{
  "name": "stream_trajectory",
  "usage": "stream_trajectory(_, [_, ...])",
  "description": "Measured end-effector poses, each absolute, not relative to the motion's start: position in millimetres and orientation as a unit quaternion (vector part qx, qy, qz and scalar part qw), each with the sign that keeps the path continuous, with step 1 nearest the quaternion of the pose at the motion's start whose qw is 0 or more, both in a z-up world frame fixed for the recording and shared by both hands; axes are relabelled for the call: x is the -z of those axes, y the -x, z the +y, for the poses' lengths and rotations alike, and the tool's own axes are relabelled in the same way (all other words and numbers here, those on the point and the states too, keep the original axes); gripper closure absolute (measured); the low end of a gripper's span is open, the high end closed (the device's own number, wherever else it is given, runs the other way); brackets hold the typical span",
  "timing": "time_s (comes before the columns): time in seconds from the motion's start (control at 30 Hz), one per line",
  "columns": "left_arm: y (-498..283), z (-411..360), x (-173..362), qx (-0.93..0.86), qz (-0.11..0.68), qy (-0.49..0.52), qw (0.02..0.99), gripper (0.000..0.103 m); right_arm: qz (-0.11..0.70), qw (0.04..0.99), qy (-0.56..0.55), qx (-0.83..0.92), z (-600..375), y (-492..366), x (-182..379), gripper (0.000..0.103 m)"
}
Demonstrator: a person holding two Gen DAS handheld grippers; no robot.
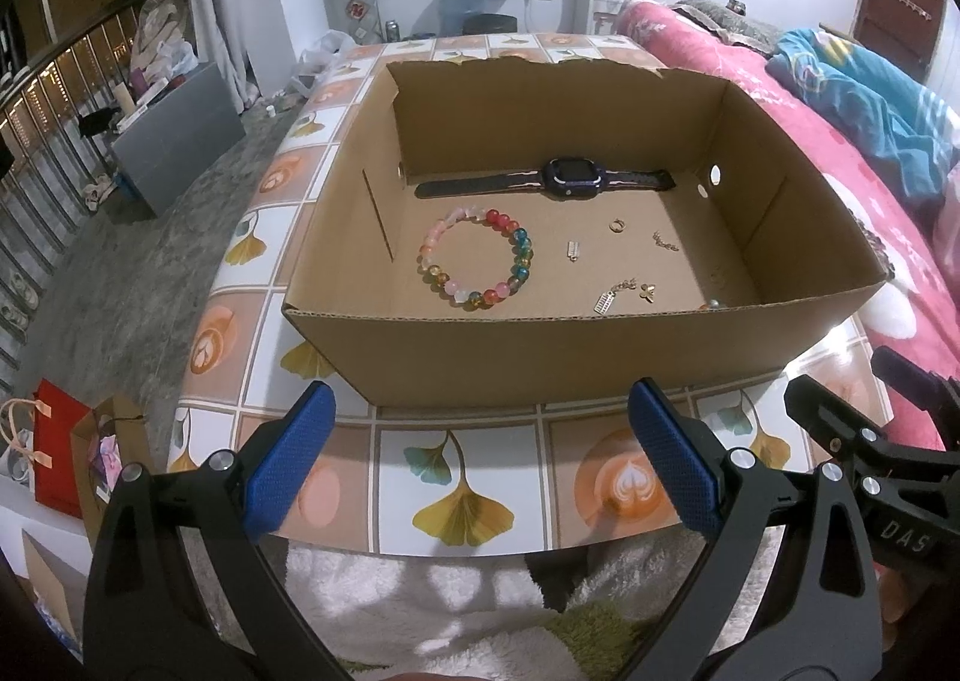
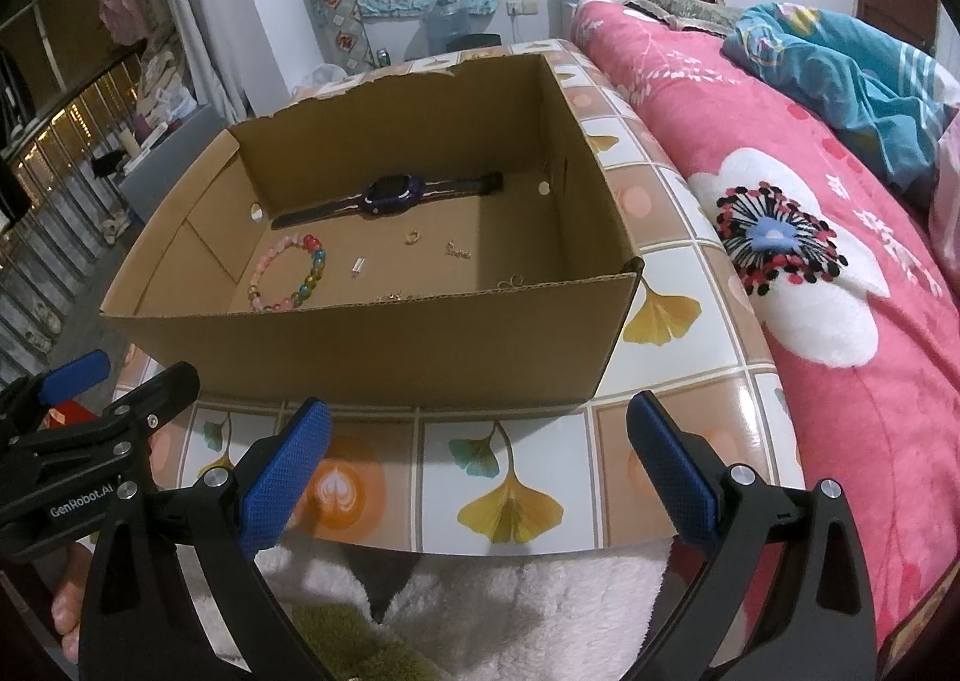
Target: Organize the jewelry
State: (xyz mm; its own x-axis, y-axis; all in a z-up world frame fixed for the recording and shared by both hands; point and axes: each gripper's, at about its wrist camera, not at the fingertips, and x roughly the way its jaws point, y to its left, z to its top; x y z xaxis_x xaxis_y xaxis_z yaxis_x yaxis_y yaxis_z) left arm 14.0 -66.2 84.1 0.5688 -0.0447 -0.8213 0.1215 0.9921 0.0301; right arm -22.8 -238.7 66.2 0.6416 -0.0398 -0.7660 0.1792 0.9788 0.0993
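Observation:
An open cardboard box stands on the tiled tabletop. Inside lie a dark smartwatch along the back wall, a multicoloured bead bracelet, a small ring and several little gold charms. My left gripper hangs open, nothing between its blue pads, in front of the box's near wall. My right gripper is likewise open and holding nothing, just short of the box. Each gripper shows at the edge of the other's view.
The table has a ginkgo-leaf tile pattern. A pink floral bedcover lies close on the right. A white fluffy cloth is below the table's near edge. Gift bags and a grey box are on the floor at left.

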Motion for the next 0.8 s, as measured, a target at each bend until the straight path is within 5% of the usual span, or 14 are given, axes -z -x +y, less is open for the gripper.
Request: stream_trajectory(0.8, [-13.9,-66.9,-83.1,0.049,0.465,-0.036,0.883,0.008,0.420,0.902,-0.082,0.060,-236.0,22.4,-63.9,0.007])
